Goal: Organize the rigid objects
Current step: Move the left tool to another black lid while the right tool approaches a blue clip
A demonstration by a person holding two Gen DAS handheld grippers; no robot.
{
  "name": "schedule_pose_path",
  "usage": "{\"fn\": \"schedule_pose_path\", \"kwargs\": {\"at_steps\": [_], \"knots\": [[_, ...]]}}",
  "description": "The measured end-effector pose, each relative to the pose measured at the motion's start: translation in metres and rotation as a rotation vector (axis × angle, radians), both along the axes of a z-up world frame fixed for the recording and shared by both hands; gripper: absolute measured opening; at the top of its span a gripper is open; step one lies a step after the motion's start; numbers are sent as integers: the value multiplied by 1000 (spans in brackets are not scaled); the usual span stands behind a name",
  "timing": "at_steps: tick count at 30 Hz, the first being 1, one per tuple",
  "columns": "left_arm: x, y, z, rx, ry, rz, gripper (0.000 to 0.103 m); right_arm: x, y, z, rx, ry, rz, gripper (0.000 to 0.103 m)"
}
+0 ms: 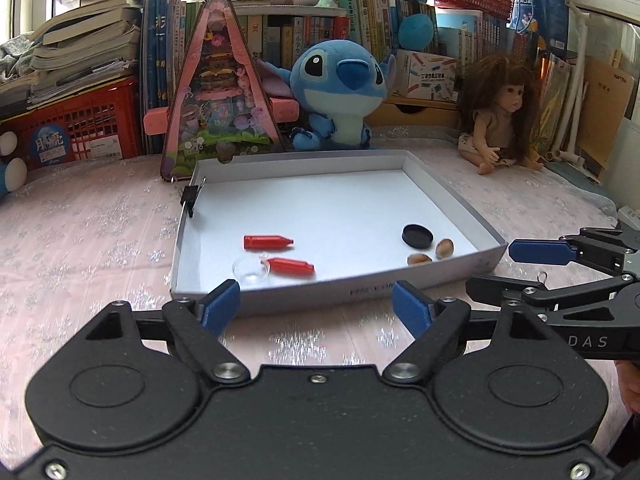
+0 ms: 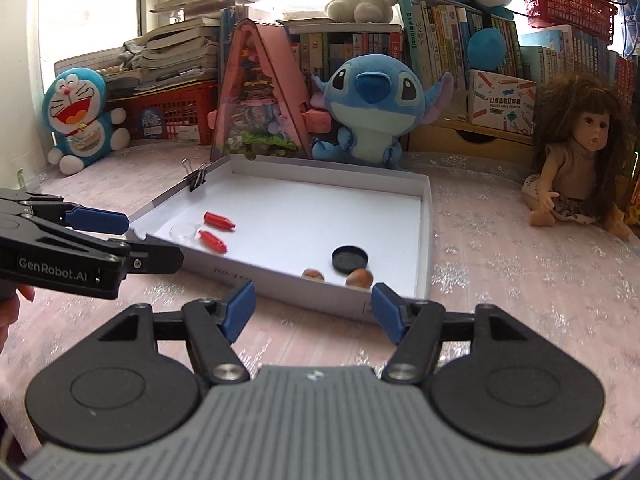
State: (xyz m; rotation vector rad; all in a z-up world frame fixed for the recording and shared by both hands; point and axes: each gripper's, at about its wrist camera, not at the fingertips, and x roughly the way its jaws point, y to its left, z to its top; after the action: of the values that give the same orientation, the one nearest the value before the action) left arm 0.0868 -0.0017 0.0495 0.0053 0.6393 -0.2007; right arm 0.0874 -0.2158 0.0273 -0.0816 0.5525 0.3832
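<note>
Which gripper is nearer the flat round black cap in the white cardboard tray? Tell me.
Right. The right gripper hovers open just outside the white cardboard tray, directly before the flat round black cap. The left gripper sits open farther along that wall, nearer the red pieces.

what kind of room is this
Probably a child's bedroom or study corner: crowded rows of books, a blue plush toy and a long-haired doll stand behind the shallow white cardboard tray.
</note>
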Motion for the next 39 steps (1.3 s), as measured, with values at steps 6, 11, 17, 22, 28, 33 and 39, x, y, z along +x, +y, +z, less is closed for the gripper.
{"fn": "schedule_pose_path", "kwargs": {"at_steps": [6, 11, 17, 22, 28, 33, 39], "knots": [[-26, 8, -14, -5, -4, -2, 82, -24, -2, -11, -8, -23, 13, 78], [-45, 12, -23, 26, -19, -9, 82, -40, -4, -22, -54, -48, 18, 79], [-66, 17, -33, 50, -33, -14, 83, -56, -12, -30, -51, -68, 23, 82], [-78, 20, -43, 66, -32, -28, 83, -66, -13, -36, -87, -71, 22, 83], [-81, 25, -52, 65, -17, -31, 83, -69, -12, -44, -121, -58, 11, 83], [-79, 26, -52, 49, -15, -26, 79, -65, -6, -47, -145, -53, -8, 83], [-78, 32, -53, 54, -4, 3, 70, -62, -3, -47, -145, -52, -17, 83]]}}
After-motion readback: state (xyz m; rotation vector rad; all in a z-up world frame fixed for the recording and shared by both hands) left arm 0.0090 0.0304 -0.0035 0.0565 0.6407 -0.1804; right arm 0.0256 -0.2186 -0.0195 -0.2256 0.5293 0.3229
